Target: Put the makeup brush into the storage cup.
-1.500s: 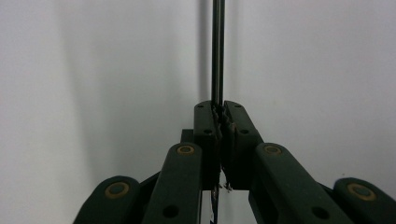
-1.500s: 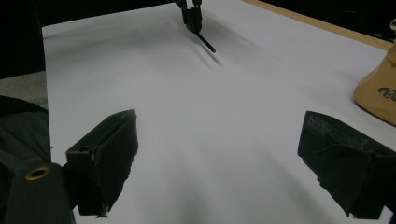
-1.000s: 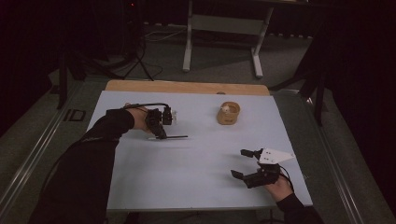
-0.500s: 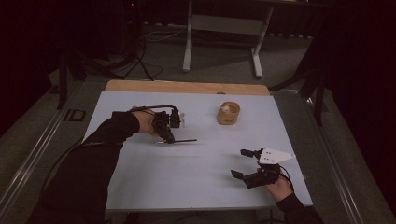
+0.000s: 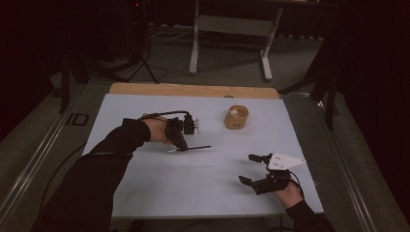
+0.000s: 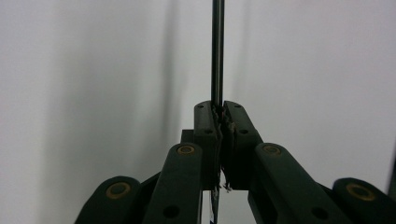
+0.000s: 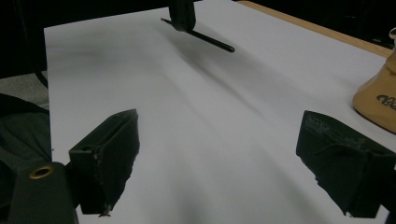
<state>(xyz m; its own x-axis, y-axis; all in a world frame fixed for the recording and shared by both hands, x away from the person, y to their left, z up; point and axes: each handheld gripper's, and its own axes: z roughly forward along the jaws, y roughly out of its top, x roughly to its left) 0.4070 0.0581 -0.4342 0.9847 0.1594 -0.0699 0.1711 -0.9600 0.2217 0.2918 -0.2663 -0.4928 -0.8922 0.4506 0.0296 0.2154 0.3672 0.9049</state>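
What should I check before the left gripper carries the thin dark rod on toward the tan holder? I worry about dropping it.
1. Left gripper shut on the rod: ok.
2. Grip placement: near one end, most of the rod sticks out; not ok.
3. Rod lifted off the table: cannot tell.
4. Tan holder upright, apart from the rod: ok.
5. Right gripper open, well away: ok.
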